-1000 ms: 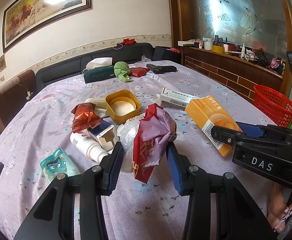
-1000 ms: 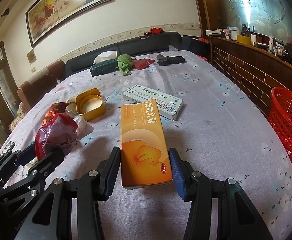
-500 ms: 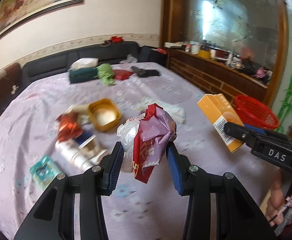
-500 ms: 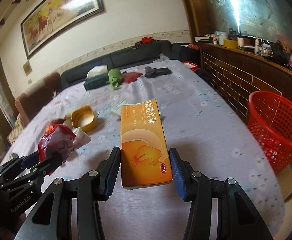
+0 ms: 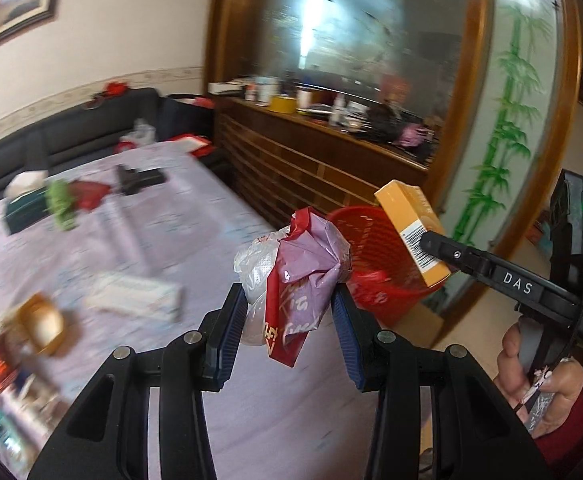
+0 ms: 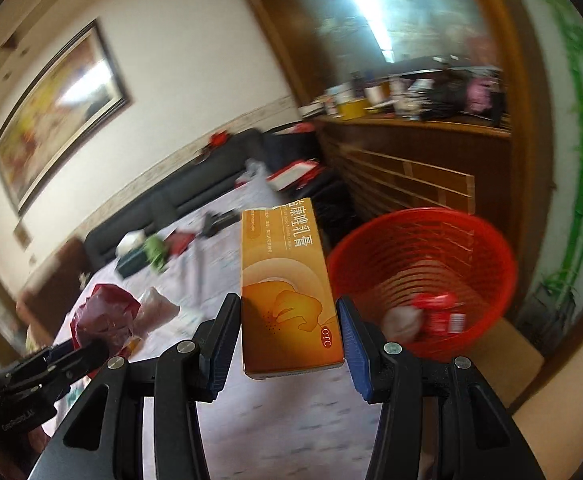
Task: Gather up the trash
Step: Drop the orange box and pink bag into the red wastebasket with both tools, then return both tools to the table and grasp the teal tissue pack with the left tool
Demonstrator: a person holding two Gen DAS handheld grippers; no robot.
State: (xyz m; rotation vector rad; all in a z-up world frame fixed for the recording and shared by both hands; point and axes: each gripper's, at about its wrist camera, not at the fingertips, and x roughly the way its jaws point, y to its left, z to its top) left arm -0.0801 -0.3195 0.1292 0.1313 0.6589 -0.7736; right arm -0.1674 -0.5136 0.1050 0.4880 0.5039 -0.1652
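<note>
Tongs on both sides tilt downward over the desk [image 5: 179, 216] edge. Our left tongs [image 5: 291, 322] grip a crumpled red-and-purple plastic wrapper [image 5: 305, 276], which hangs down between the pads. Our right tongs [image 6: 289, 334] clamp a long orange cardboard medicine box [image 6: 285, 280] by its sides, its long axis pointing forward, just beside a round red plastic mesh basket [image 6: 423, 256] on the floor.

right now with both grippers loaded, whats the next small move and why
Probably carry the orange box in the right gripper a little further right, over the red basket, before opening. The box sits just left of the rim, and the left gripper with its crumpled wrappers is also short of it.
</note>
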